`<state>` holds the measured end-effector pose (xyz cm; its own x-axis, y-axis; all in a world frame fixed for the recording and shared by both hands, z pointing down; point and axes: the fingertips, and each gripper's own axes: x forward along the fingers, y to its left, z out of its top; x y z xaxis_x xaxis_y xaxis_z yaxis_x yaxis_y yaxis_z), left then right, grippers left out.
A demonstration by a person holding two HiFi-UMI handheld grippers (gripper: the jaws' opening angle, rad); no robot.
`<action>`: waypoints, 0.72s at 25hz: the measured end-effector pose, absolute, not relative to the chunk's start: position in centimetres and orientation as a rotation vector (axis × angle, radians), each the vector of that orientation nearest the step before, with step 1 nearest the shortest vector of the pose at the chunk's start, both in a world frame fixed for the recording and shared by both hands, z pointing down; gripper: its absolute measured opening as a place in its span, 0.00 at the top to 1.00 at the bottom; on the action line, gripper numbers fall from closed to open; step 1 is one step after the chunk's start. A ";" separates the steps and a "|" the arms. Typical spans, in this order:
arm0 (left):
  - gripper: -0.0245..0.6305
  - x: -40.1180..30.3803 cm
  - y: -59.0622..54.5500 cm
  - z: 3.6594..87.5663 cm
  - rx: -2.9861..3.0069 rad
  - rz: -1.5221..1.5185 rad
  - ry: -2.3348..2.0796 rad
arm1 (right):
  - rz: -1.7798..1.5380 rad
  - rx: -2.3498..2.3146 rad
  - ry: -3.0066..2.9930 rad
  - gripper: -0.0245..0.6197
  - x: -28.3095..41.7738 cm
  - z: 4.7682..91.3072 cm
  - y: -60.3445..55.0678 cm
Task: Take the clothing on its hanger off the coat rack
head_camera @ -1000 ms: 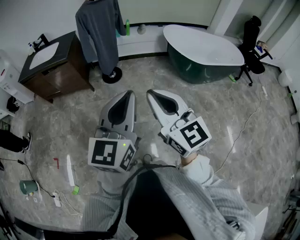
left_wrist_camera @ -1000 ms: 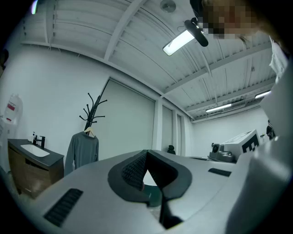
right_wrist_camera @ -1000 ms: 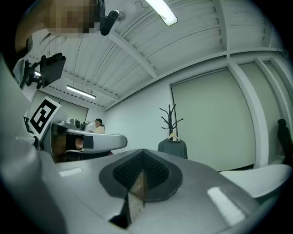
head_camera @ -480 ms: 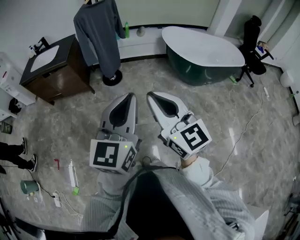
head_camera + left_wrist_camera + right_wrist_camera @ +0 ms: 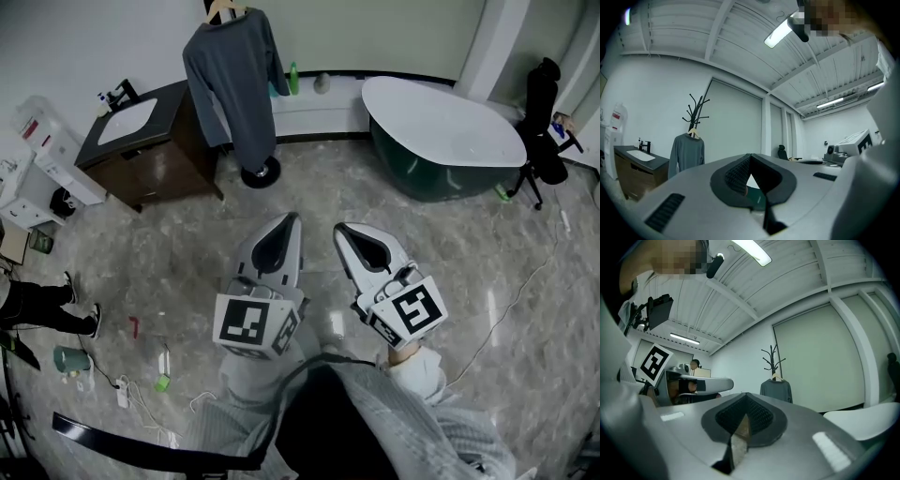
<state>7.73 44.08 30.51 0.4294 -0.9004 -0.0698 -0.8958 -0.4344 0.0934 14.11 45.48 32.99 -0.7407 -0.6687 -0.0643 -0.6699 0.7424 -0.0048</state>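
A grey long-sleeved top [image 5: 234, 80] hangs on a wooden hanger [image 5: 225, 11] from a black coat rack whose round base [image 5: 260, 174] stands on the floor at the far side of the room. The left gripper view shows the top [image 5: 686, 154] under the rack's hooks [image 5: 696, 110]; the right gripper view shows the top [image 5: 776, 391] under the rack [image 5: 773, 358] too. My left gripper [image 5: 284, 228] and right gripper [image 5: 350, 231] are held side by side in front of me, well short of the rack. Both are shut and hold nothing.
A dark wooden vanity with a white sink [image 5: 131, 120] stands left of the rack. A dark green bathtub [image 5: 441, 136] is to the right, and a black office chair [image 5: 542, 127] beyond it. A person's legs [image 5: 42, 305], a green cup [image 5: 70, 360] and cables [image 5: 141, 394] are at the left.
The head view has shifted, so the rack, vanity and tub now sit lower and further right in the picture. Both grippers stay shut and side by side.
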 end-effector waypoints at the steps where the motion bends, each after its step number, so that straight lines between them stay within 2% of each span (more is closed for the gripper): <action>1: 0.96 7.3 43.3 30.5 2.608 -0.175 -1.662 | 0.022 -1.097 2.883 0.96 13.9 33.3 44.7; 8: 0.96 4.3 33.1 31.6 2.569 -0.182 -1.711 | -0.029 -1.051 2.923 0.96 11.6 35.5 34.3; 18: 0.96 -3.1 12.4 28.9 2.634 -0.195 -1.689 | 0.070 -1.062 2.884 0.96 3.7 32.0 13.5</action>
<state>-3.09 12.45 28.92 0.4119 -0.9056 -0.1008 -0.9048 -0.4196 0.0726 3.75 13.54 32.04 -0.7595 -0.6458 -0.0789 -0.6488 0.7607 0.0192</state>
